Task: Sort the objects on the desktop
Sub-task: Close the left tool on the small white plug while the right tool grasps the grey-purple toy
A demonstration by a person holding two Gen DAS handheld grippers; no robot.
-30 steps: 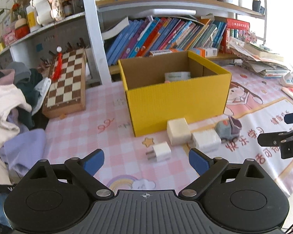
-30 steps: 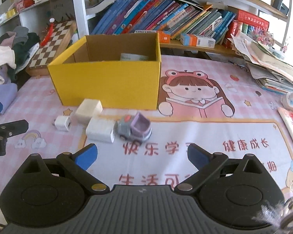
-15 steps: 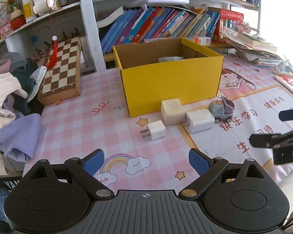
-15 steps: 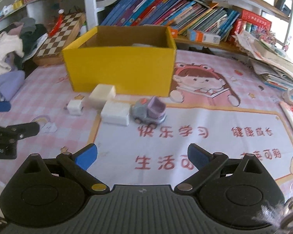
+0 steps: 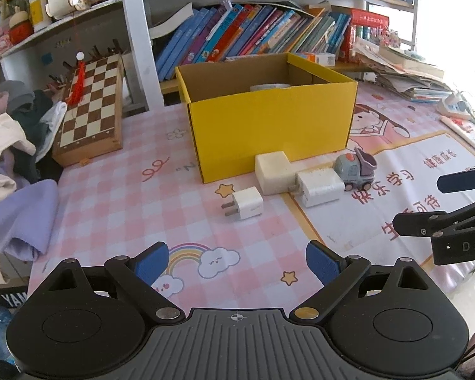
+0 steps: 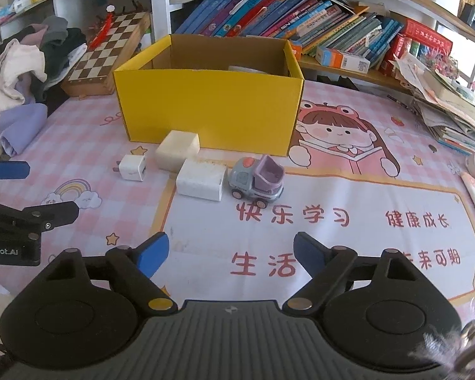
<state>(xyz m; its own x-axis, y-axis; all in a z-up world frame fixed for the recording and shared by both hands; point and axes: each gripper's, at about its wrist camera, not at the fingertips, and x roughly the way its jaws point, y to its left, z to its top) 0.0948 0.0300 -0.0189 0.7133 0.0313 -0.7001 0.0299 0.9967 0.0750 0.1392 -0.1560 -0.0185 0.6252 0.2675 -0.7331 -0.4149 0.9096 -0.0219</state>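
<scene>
An open yellow cardboard box [image 5: 269,133] [image 6: 205,107] stands on the pink desk mat, with a pale roll partly visible inside. In front of it lie a small white plug adapter [image 5: 246,203] [image 6: 132,167], a cream block [image 5: 273,173] [image 6: 177,149], a larger white charger [image 5: 319,187] [image 6: 202,180] and a grey-and-purple toy truck [image 5: 355,171] [image 6: 258,182]. My left gripper [image 5: 236,264] is open and empty, well short of the adapter. My right gripper [image 6: 230,255] is open and empty, short of the truck.
A wooden chessboard [image 5: 91,107] leans at the back left beside a pile of clothes [image 5: 12,145]. A shelf of books [image 5: 253,38] runs behind the box. Stacked papers and books [image 6: 452,107] lie at the right.
Both grippers have pulled back from the box and objects, which now look smaller and farther. Both stay open. The objects have not moved.
</scene>
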